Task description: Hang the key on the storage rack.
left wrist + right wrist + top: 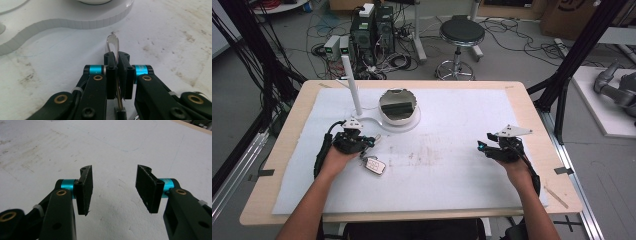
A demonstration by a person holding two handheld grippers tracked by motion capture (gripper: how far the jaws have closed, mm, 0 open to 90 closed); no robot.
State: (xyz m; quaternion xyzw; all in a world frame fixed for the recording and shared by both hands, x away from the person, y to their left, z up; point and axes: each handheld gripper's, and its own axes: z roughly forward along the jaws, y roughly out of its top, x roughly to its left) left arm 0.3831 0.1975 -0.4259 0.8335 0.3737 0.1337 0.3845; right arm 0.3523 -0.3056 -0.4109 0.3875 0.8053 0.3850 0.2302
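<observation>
The left gripper (pixel 117 62) is clamped tight on a thin metal key ring (pixel 113 43); its car key fob (pixel 375 165) trails on the white mat (pixel 452 165), just near-right of that hand. The ring looks stiff, slick and light, so a grip low on the loop seems safest. The right gripper (pixel 113 190) hangs half-open, holding nothing, well to the right. A white stand (pixel 399 122) sits farther off.

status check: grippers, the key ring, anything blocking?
Left gripper shut on key ring, car key fob trailing beside the hand. Right gripper open, nothing between its jaws. Clear stand base just ahead of the ring.
</observation>
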